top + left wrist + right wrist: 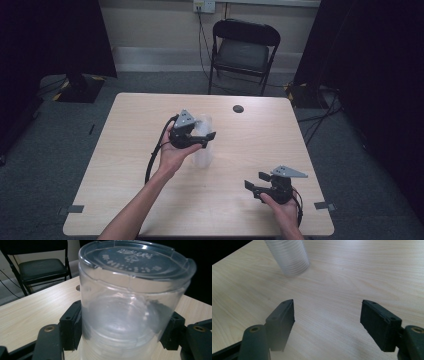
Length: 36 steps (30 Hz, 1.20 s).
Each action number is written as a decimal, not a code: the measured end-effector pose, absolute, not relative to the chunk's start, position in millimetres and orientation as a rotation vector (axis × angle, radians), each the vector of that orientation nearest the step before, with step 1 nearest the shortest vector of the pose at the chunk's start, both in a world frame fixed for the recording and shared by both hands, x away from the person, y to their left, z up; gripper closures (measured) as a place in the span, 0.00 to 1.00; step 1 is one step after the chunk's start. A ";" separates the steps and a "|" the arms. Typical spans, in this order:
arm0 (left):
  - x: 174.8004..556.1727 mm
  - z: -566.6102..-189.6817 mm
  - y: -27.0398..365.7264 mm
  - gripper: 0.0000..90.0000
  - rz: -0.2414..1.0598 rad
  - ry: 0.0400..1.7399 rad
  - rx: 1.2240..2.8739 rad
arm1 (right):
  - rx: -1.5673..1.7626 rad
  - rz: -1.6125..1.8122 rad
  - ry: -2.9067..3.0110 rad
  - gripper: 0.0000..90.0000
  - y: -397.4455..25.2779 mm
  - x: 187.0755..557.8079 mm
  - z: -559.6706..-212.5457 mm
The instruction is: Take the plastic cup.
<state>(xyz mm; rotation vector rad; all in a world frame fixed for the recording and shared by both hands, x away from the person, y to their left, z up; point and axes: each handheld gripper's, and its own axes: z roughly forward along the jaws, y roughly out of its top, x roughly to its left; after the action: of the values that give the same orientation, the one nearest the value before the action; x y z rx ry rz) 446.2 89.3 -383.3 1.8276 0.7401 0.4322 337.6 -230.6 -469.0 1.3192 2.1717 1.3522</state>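
Note:
A stack of clear plastic cups [204,152] stands mouth-down near the middle of the wooden table [125,165]. My left gripper [205,137] is shut on the stack's upper part. In the left gripper view the cups [130,302] sit between the two black pads [71,326], both pressed to their sides, and the embossed base faces up. My right gripper [255,182] is held low over the front right of the table, open, with nothing in it. In the right gripper view its jaws [327,320] stand wide apart over bare wood, and the ribbed foot of the stack [290,258] lies farther off.
A black folding chair [242,50] stands behind the table. A small dark round spot [238,108] marks the table's far edge. Grey tape tabs [75,208] sit at the front corners. Black curtains hang on both sides, and cables run across the floor.

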 end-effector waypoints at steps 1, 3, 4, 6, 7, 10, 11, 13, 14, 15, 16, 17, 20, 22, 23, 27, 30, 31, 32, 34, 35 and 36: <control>446.2 -381.5 90.1 0.37 0.439 0.736 1.827 | 1.318 1.352 2.172 0.30 -230.5 337.7 -469.1; 445.6 -379.9 90.4 0.37 0.438 0.738 1.820 | 1.318 1.354 2.172 0.30 -230.4 337.7 -469.1; 445.5 -379.2 90.9 0.37 0.445 0.737 1.818 | 1.318 1.348 2.171 0.30 -230.5 337.6 -468.9; 445.0 -378.6 91.5 0.37 0.452 0.736 1.818 | 1.317 1.349 2.170 0.30 -230.5 337.6 -468.7; 445.1 -378.7 91.6 0.37 0.450 0.733 1.816 | 1.315 1.350 2.169 0.30 -230.5 337.6 -468.7; 444.9 -378.2 92.0 0.37 0.448 0.741 1.801 | 1.316 1.348 2.168 0.30 -230.8 337.6 -468.5; 444.8 -377.2 92.1 0.37 0.450 0.738 1.794 | 1.317 1.351 2.168 0.30 -230.8 337.7 -468.6; 444.6 -376.4 91.9 0.37 0.452 0.734 1.790 | 1.316 1.349 2.169 0.30 -230.8 337.8 -468.6; 443.9 -375.8 91.6 0.37 0.451 0.740 1.789 | 1.317 1.347 2.171 0.30 -230.5 337.8 -468.8; 444.0 -374.2 91.9 0.37 0.452 0.735 1.783 | 1.316 1.348 2.171 0.30 -230.5 337.9 -468.8; 444.0 -374.2 91.9 0.37 0.452 0.735 1.783 | 1.316 1.348 2.171 0.30 -230.5 337.9 -468.8; 444.1 -372.4 91.3 0.37 0.444 0.731 1.772 | 1.315 1.350 2.171 0.30 -230.3 337.8 -468.9; 443.7 -369.4 90.6 0.37 0.454 0.716 1.769 | 1.314 1.350 2.170 0.30 -230.4 338.0 -468.9; 442.8 -366.9 89.7 0.37 0.456 0.714 1.765 | 1.315 1.348 2.172 0.30 -230.5 338.2 -468.9; 442.3 -364.6 89.5 0.37 0.459 0.708 1.764 | 1.314 1.349 2.172 0.30 -230.5 338.3 -468.9; 441.4 -359.6 91.1 0.38 0.472 0.701 1.742 | 1.312 1.351 2.172 0.30 -230.4 338.2 -468.9; 441.0 -358.1 92.0 0.38 0.469 0.708 1.720 | 1.315 1.352 2.171 0.30 -230.7 338.0 -468.9; 441.0 -357.5 92.5 0.38 0.471 0.707 1.723 | 1.314 1.353 2.171 0.30 -230.6 338.0 -468.9; 441.0 -357.0 92.8 0.38 0.473 0.702 1.723 | 1.314 1.351 2.172 0.30 -230.5 338.0 -468.8; 440.4 -356.2 93.9 0.38 0.475 0.696 1.716 | 1.315 1.352 2.173 0.30 -230.4 338.0 -468.8; 440.4 -355.9 94.4 0.37 0.482 0.695 1.713 | 1.315 1.355 2.173 0.30 -230.5 338.1 -468.9; 440.2 -355.4 94.6 0.38 0.481 0.696 1.708 | 1.316 1.355 2.175 0.30 -230.5 338.2 -468.9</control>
<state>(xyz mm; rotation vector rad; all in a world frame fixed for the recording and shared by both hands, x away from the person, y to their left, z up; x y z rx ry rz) 440.2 94.6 -355.4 1.7078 0.6959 0.4812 338.2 -230.5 -468.9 1.3156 2.1751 1.3548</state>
